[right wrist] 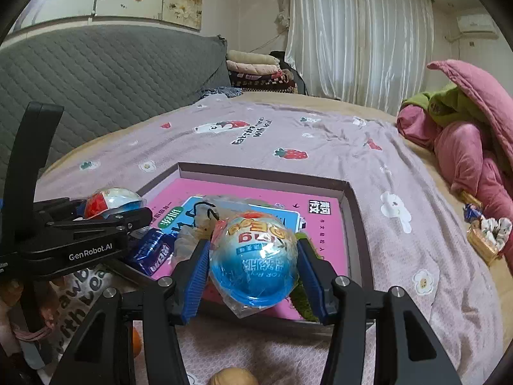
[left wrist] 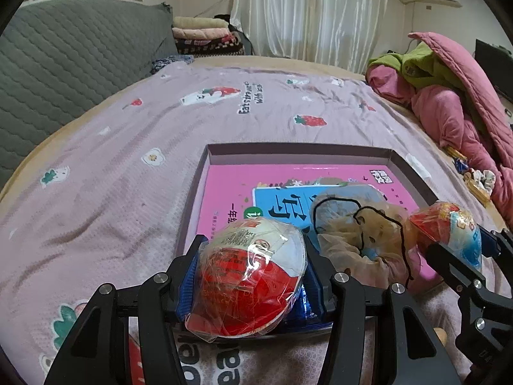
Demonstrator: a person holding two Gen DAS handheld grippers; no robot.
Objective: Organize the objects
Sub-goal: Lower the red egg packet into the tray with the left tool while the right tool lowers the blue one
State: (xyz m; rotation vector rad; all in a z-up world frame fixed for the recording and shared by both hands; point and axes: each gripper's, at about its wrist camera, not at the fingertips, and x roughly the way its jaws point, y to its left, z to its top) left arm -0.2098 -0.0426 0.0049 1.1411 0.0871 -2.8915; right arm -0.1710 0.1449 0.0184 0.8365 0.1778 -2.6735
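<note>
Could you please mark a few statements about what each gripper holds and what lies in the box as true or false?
1. The left gripper holds a wrapped red and white egg. True.
2. The right gripper is empty. False: it is closed on a wrapped blue and white egg.
3. A pink book lies flat in the shallow box. True.
4. The box stands on a bare wooden table. False: it lies on a pink bedspread printed with strawberries.
5. Both eggs have already been set down in the box. False: each is held between gripper fingers.
</note>
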